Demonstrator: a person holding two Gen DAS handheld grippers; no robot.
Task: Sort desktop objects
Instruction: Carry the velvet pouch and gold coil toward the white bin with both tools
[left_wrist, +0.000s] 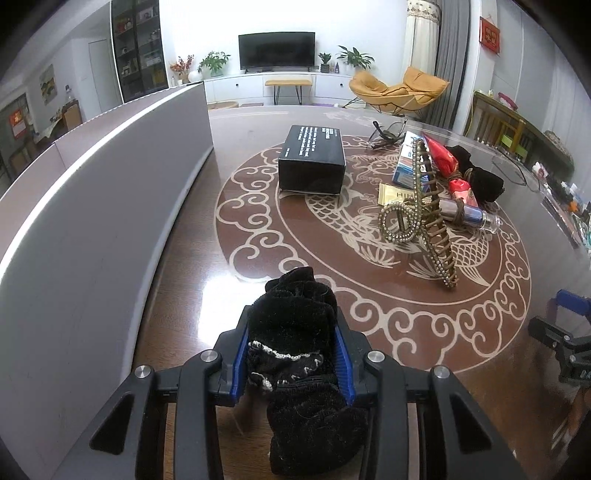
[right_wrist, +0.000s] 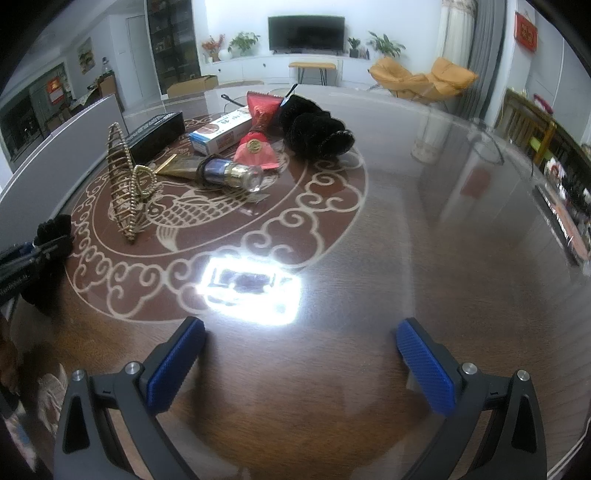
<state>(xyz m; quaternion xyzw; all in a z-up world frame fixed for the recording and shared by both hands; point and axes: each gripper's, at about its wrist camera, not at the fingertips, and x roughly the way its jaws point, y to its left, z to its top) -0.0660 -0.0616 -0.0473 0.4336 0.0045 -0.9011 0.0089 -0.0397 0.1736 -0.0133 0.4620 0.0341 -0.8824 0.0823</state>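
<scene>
My left gripper (left_wrist: 291, 354) is shut on a black velvet scrunchie (left_wrist: 295, 332) with white bead trim, held just above the brown table; it also shows at the left edge of the right wrist view (right_wrist: 51, 229). My right gripper (right_wrist: 299, 354) is open and empty over bare table. Ahead lies a pile: a gold beaded hair claw (left_wrist: 424, 214) (right_wrist: 127, 181), a blue-white box (left_wrist: 406, 166) (right_wrist: 221, 134), red wrapped items (left_wrist: 450, 166) (right_wrist: 258, 144), a blue bottle (left_wrist: 469, 216) (right_wrist: 229, 173), another black scrunchie (left_wrist: 476, 173) (right_wrist: 314, 129).
A black box (left_wrist: 312, 160) (right_wrist: 155, 133) stands at the table's middle. A tall grey bin wall (left_wrist: 92, 192) runs along the left. Glasses (left_wrist: 386, 134) lie beyond the pile. A gold sachet (left_wrist: 395, 194) lies under the claw. A lamp glare (right_wrist: 251, 291) reflects on the table.
</scene>
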